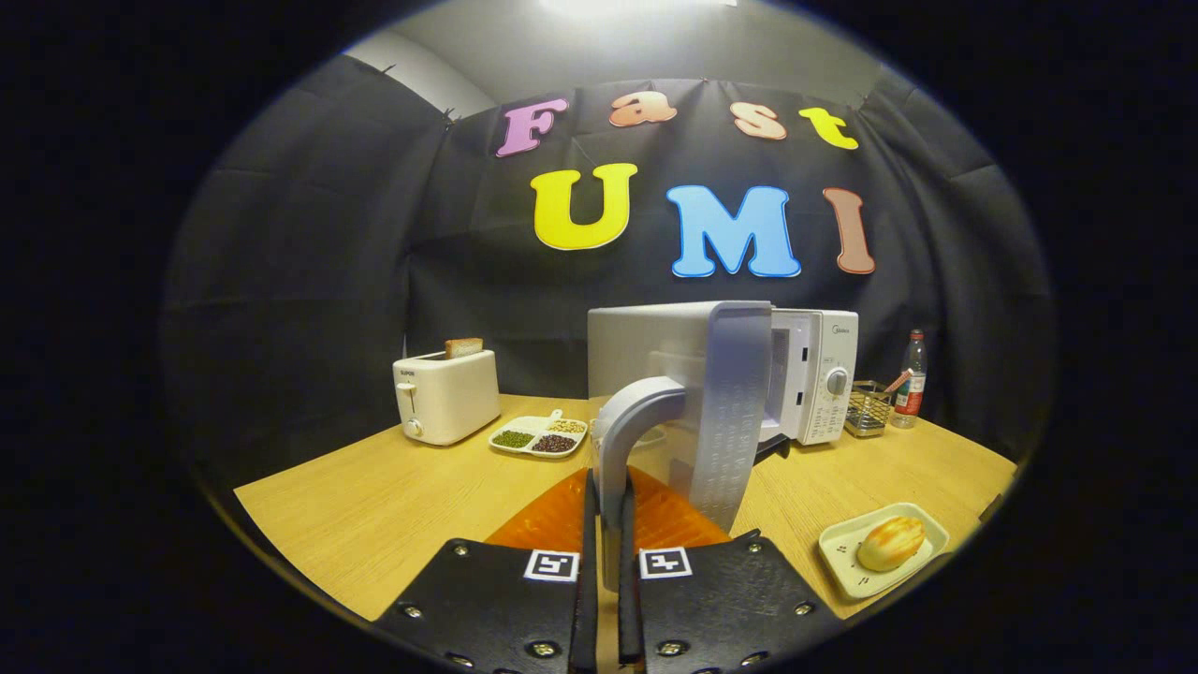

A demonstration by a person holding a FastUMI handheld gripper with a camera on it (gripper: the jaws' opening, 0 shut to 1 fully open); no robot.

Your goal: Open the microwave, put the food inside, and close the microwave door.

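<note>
We log: gripper clenched on microwave door handle, handle upright | microwave near table back edge, door swung toward us | bread on plate, front-right corner.

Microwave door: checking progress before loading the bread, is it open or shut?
Open. The white microwave's door is swung outward, cavity visible behind it; the gripper is closed on its grey handle.

On the tabletop the microwave stands at 12 o'clock from the fingers, its door swung toward them. The door handle sits between the fingers, which press on it from both sides. A toaster stands at 11 o'clock, a divided dish between it and the door. At 2 o'clock lies a plate with bread on it. A wire basket and bottle stand right of the microwave.
</note>
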